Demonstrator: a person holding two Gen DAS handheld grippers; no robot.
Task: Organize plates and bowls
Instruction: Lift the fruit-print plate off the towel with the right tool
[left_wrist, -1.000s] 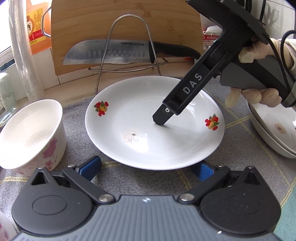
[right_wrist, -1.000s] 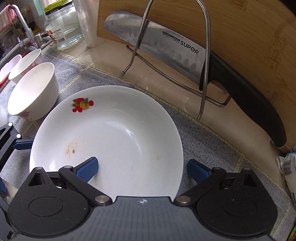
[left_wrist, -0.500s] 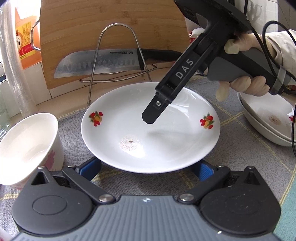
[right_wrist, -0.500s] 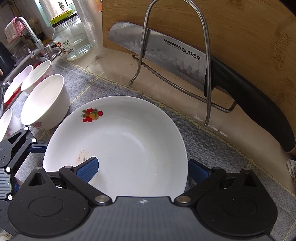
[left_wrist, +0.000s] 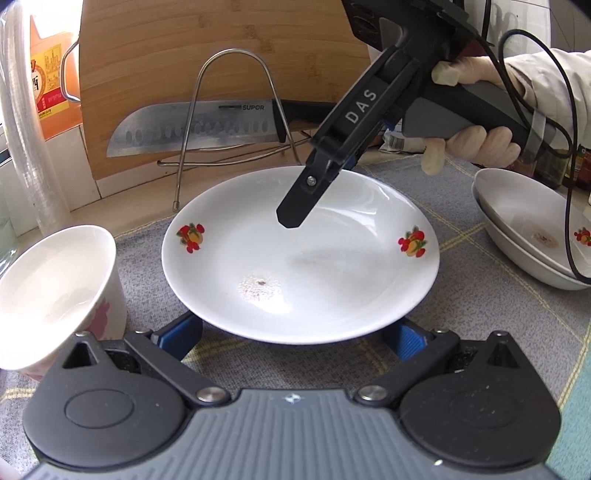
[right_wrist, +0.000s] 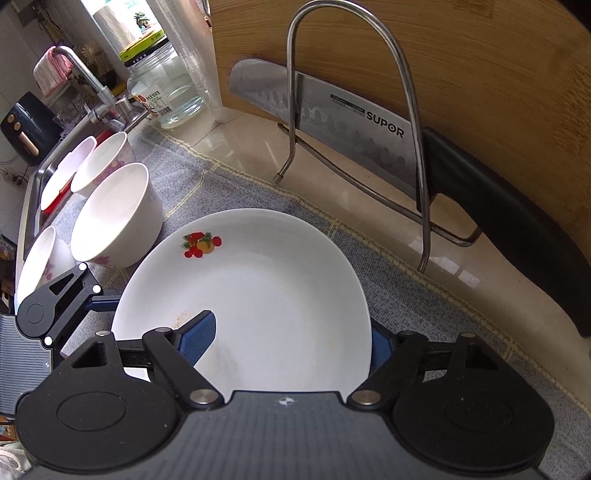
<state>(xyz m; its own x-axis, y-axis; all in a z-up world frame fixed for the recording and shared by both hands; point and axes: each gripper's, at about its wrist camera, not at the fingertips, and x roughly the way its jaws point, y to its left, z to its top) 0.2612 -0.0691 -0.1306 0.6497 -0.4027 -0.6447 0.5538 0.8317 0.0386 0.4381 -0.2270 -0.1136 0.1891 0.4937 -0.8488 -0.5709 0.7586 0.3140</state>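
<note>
Your right tool (right_wrist: 291, 339) is closing over the near rim of the plate (right_wrist: 266, 280), which sits on the bench mat; neither pad presses yet. Your left tool (left_wrist: 295, 334) waits wide open, empty. 2 plates (left_wrist: 524, 218) are stacked; 4 bowls (right_wrist: 114, 218) remain loose.

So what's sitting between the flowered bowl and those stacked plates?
In the left wrist view, the white fruit-print plate lies between the bowl and the stacked plates.

Bright daylight, soft shadows, fisheye-warped edges
</note>
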